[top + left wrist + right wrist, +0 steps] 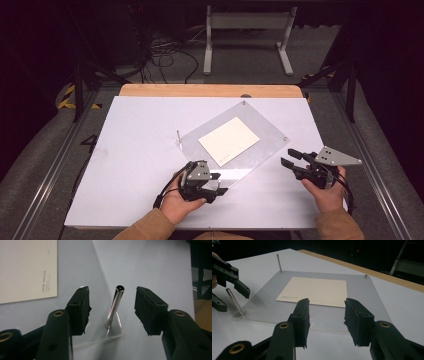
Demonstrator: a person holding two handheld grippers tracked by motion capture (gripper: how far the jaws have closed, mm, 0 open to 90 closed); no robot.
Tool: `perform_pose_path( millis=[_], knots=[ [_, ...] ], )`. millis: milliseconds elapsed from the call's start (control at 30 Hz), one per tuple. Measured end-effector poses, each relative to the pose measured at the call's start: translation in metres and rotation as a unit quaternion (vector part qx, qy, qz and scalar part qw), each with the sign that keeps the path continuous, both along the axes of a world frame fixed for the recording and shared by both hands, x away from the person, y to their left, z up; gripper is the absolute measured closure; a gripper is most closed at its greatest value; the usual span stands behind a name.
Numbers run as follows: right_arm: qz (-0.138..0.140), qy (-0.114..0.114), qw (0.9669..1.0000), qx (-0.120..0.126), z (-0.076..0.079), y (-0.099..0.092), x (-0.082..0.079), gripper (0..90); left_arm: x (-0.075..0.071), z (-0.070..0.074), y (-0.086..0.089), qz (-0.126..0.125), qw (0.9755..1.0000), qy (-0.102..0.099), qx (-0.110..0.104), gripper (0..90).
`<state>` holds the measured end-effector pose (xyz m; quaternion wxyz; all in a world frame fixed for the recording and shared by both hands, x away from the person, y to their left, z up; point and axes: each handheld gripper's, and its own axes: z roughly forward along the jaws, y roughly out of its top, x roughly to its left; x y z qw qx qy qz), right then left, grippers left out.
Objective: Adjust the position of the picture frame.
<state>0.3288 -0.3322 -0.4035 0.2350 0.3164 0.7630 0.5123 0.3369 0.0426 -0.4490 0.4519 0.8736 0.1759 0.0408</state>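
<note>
The left gripper (111, 307) is open wide around the shiny metal post (114, 306), not touching it. The post stands at the near corner of the clear plate (260, 127). Squeeze gently, straight. Past the post lies the paper card (229, 141). The right gripper (291, 159), beside the plate, is open and holds nothing.

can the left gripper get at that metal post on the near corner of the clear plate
Probably yes: the left gripper has open jaws either side of the metal post, with nothing between pads and post.
</note>
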Motion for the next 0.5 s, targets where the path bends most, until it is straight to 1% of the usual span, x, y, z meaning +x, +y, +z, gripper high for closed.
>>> perform_pose_path(
  millis=[33, 67, 100, 133, 167, 233, 267, 300, 333, 367, 433, 500],
  knots=[
    [0.0, 0.0, 1.0, 0.0, 0.0, 0.0, 0.0, 54.8, 0.0, 0.0, 0.0, 0.0, 1.0, 0.0, 0.0, 49.6],
    [0.001, 0.0, 1.0, 0.0, 0.0, 0.0001, 0.0001, 54.8, 0.0005, -0.0019, -0.002, 0.003, 1.0, 0.001, 0.002, 49.6],
    [0.0, 0.001, 1.0, -0.001, -0.0003, 0.0003, 0.0003, 54.8, 0.0006, -0.0034, -0.0041, 0.005, 1.0, 0.002, 0.005, 59.8],
    [0.0, 0.001, 1.0, -0.001, -0.0004, 0.0003, 0.0003, 54.8, 0.0012, -0.0037, -0.005, -0.001, 1.0, 0.001, 0.003, 64.8],
    [0.0, 0.001, 1.0, -0.001, -0.0004, 0.0003, 0.0003, 54.8, 0.0012, -0.0037, -0.005, -0.001, 1.0, 0.001, 0.003, 68.4],
    [0.002, 0.001, 1.0, 0.001, -0.0005, 0.0005, 0.0004, 54.8, 0.0012, -0.0034, -0.0068, -0.003, 1.0, -0.003, 0.001, 80.4],
    [0.001, 0.001, 1.0, 0.0, -0.0005, 0.0004, 0.0004, 54.8, 0.0015, -0.003, -0.007, -0.004, 1.0, -0.001, 0.001, 82.6],
    [0.001, 0.0, 1.0, 0.0, -0.0006, 0.0003, 0.0005, 54.8, 0.0016, -0.0026, -0.0071, -0.006, 1.0, -0.005, 0.004, 83.1],
    [0.001, 0.001, 1.0, 0.0, -0.0006, 0.0001, 0.0005, 54.8, 0.0006, -0.0015, -0.0073, -0.006, 0.9998, -0.017, 0.012, 83.5],
    [0.001, 0.001, 1.0, 0.0, -0.0006, 0.0001, 0.0005, 54.8, 0.0006, -0.0015, -0.0073, -0.006, 0.9998, -0.017, 0.012, 84.1],
    [0.001, 0.0, 1.0, 0.001, -0.0003, -0.0001, 0.0003, 54.8, -0.0008, 0.0001, -0.0076, -0.006, 0.9996, -0.023, 0.015, 84.4],
    [0.001, -0.001, 1.0, 0.002, 0.0001, -0.0008, 0.0002, 54.8, -0.0005, 0.0042, -0.0017, -0.009, 0.9996, -0.021, 0.017, 84.6]
  ],
)
